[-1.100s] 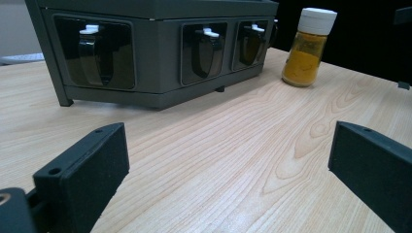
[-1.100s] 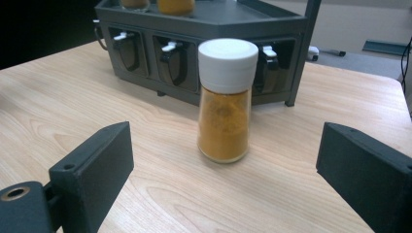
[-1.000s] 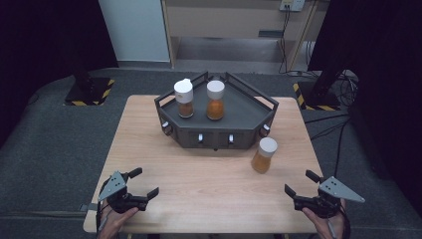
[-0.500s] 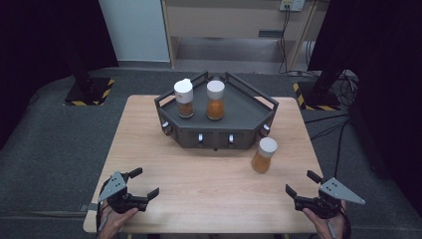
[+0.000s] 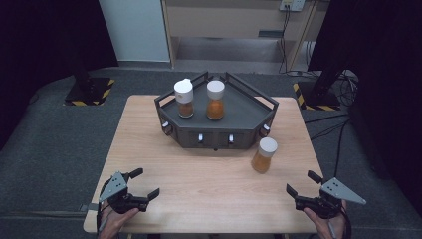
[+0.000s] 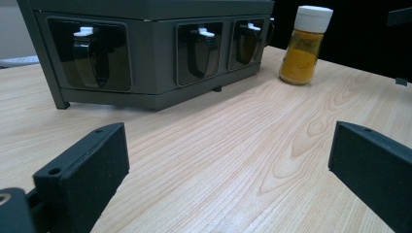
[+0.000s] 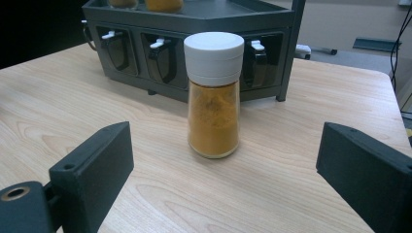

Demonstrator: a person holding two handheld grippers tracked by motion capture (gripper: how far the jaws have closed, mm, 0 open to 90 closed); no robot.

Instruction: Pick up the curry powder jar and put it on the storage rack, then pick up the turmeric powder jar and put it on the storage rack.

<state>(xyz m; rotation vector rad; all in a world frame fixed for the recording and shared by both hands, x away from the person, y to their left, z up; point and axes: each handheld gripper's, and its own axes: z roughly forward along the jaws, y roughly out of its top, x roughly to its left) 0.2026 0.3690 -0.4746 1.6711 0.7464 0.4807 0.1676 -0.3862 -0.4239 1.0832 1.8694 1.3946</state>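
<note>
A: Near the table's right edge, just in front of the dark rack (image 5: pixel 219 127), the spice jar (image 5: pixel 263 155) stands upright.
B: And the grippers?
A: The left gripper (image 5: pixel 143 185) at the front left corner and the right gripper (image 5: pixel 302 183) at the front right corner have jaws wide apart, holding nothing.
B: On the rack?
A: Two jars (image 5: pixel 215 100), probably spices.

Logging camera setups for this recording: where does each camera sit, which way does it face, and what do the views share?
High view: above the person's side, looking forward and down on the table; shows both hands, the left tongs and right tongs, both open.
Left gripper view: low near the table's near left, facing the rack front; its own two black jaws show.
Right gripper view: low near the near right, facing the loose spice jar; its own jaws show.
Shared: all three show the rack and that jar standing on the table.
</note>
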